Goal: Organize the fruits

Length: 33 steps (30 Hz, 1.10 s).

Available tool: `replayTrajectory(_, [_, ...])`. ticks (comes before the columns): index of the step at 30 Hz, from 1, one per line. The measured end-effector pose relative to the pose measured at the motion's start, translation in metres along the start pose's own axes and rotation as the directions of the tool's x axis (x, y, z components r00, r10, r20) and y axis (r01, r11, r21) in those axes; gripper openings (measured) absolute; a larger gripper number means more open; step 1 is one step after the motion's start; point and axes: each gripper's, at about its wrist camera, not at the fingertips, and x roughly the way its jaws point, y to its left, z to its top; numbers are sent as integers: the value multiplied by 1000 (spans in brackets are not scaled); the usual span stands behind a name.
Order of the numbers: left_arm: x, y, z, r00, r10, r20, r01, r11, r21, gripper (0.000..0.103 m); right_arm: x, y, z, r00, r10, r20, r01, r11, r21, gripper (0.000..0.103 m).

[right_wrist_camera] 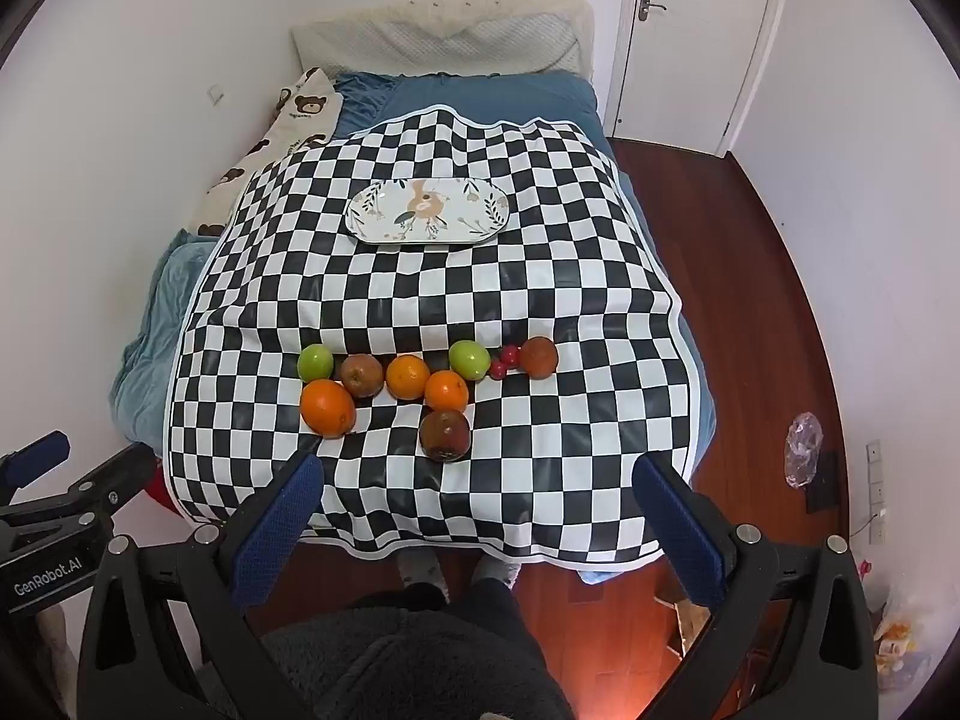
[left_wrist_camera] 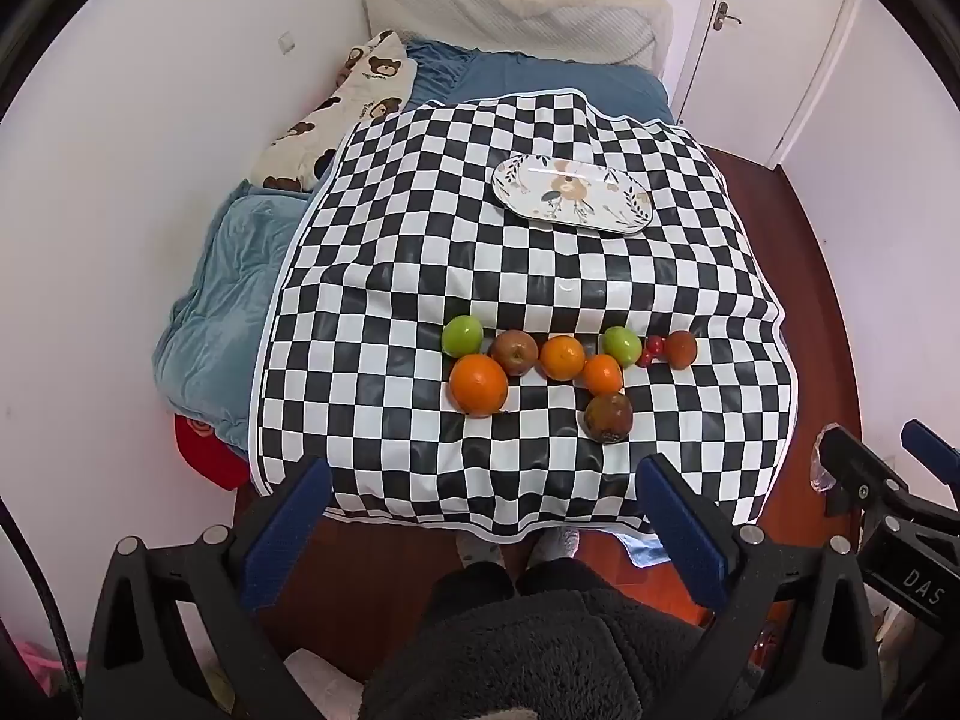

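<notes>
So far nothing is sorted: the plate (left_wrist_camera: 573, 195) sits bare, all fruit (left_wrist_camera: 564, 360) lies well short of it, both the left gripper (left_wrist_camera: 486, 516) and right gripper (right_wrist_camera: 480, 510) gape wide, holding nothing

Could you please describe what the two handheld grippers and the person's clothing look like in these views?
Both the left gripper and right gripper have black angular frames with silver bolts and blue textured fingers. White lettering marks the bodies: "GenRobot.AI" on the left, "DAS" on the right. A black cable trails on the left. The person wears a dark fleecy garment and grey socks.
</notes>
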Motion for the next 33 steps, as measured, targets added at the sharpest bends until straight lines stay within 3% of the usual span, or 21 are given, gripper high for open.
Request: replayTrajectory(33, [0,0,0,1000,-5,-1,5,1000,-1,103,3,4,3,1000,-6,-3,6,1000,-2,103])
